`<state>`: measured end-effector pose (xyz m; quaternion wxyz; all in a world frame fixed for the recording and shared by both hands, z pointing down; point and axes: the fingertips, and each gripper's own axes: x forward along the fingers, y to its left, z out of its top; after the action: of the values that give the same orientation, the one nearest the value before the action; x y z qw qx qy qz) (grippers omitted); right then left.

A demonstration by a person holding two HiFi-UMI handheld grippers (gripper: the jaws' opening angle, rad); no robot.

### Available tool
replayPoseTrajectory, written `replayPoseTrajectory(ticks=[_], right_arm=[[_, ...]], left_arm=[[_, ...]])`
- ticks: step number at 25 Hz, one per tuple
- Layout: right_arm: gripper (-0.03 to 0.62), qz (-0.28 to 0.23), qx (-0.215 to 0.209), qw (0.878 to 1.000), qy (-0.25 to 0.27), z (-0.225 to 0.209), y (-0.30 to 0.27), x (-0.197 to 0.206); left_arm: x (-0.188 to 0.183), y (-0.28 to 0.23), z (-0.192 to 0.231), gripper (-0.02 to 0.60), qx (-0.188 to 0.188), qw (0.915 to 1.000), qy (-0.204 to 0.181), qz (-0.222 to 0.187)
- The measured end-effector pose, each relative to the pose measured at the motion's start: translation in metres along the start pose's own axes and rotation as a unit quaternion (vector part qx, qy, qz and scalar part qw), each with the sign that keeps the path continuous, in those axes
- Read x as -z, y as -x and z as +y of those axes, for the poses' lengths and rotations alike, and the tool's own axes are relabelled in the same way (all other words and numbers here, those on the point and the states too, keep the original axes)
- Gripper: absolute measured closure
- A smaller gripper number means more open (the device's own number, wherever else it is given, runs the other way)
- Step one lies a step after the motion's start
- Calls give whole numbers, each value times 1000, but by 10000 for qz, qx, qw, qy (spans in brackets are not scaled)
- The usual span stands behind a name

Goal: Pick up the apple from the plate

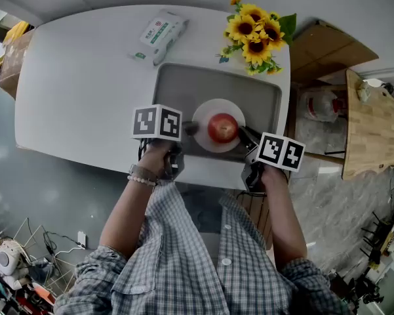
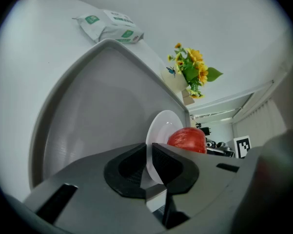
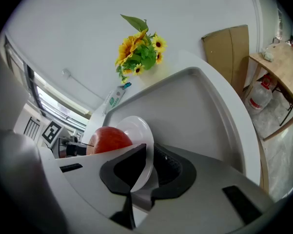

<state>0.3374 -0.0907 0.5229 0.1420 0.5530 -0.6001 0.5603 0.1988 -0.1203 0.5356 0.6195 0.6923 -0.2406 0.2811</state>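
The plate (image 1: 210,109) is clamped at its rim from both sides: by the left gripper (image 2: 150,155) on one edge and by the right gripper (image 3: 147,162) on the opposite edge. The red apple (image 1: 222,128) is carried on the plate, between the two grippers. A grey tray (image 1: 177,84) is seen beneath, and sunflowers (image 1: 256,35) and a tissue packet (image 1: 160,33) are placed beyond it.
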Motion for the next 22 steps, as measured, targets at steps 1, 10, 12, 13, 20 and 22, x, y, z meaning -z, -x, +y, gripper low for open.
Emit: replayPoseTrajectory(ticks=[1,10,12,13,20,22], right_arm=[[537,-6,-3,10000,21,2,0,-2],[537,-43,-89,9998,147,28,-3,-11],[537,-38,-138,9997,195,38,-6,-12],[537,-33,-163,9996,227,44,-8,-12],[537,136,-386,9976,559,89,-29,-7],[537,197,-452,9967,638,104,-37,-3]], left_arm=[[0,1,0,541,43,10000,50,0],[-12,25,4,543,141,9997,114,-152],[-15,34,8,543,115,9996,115,-226],[-17,39,11,543,109,9995,131,-261],[-21,78,40,543,72,9982,329,-505],[-21,91,51,543,35,9973,419,-598]])
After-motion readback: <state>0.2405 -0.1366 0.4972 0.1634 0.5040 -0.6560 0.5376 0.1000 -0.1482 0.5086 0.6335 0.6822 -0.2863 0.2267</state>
